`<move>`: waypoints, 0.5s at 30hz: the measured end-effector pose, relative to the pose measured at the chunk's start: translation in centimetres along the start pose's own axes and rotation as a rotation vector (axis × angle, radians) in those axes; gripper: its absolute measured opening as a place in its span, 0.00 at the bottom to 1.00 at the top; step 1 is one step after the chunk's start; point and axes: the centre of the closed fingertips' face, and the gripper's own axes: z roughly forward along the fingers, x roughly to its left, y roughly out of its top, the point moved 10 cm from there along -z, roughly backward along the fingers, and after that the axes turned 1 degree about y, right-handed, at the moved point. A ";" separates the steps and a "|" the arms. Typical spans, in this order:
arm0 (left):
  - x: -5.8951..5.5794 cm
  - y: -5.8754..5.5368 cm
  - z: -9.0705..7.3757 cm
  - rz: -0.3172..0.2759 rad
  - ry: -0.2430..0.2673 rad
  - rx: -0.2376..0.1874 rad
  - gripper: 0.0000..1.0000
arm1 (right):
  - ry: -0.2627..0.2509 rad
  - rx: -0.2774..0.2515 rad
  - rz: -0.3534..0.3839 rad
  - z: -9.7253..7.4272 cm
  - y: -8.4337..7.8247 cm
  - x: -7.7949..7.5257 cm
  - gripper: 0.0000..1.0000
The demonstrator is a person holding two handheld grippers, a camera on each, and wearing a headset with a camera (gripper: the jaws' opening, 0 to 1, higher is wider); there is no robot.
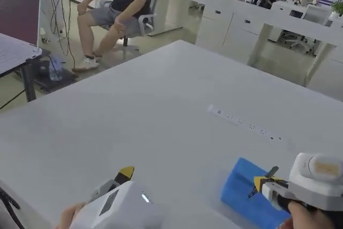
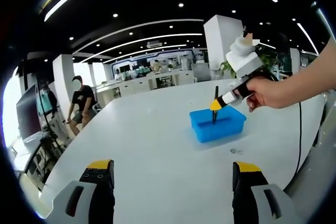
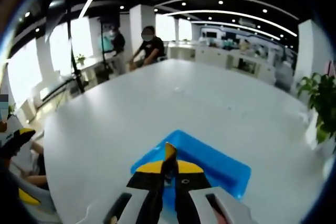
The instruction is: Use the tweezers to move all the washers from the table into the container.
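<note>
Grips the tweezers (image 2: 214, 111) tight in the right gripper (image 2: 217, 103), tips pointing straight down into the blue container (image 2: 207, 132), probably to drop a washer inside. Can't tell whether anything sits between the tips. Hangs the left gripper (image 2: 173, 167) low over the table (image 2: 147, 135), jaws spread wide and empty, out of the way. Spots small specks, likely washers (image 2: 236, 151), on the table just beside the container.
</note>
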 end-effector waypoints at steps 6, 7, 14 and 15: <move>0.0 0.0 0.0 -0.001 -0.002 0.004 0.95 | -0.011 0.034 -0.012 0.9 -0.6 -0.6 0.03; 0.0 -0.1 0.0 0.002 -0.004 0.004 0.95 | -0.013 0.042 -0.007 1.1 -0.8 -0.6 0.03; -0.1 -0.2 0.1 0.010 -0.012 0.021 0.94 | -0.004 0.045 0.031 1.4 -1.3 -0.1 0.03; -0.1 -0.3 0.1 0.012 -0.011 0.026 0.94 | -0.008 0.049 0.024 1.4 -1.5 -0.1 0.03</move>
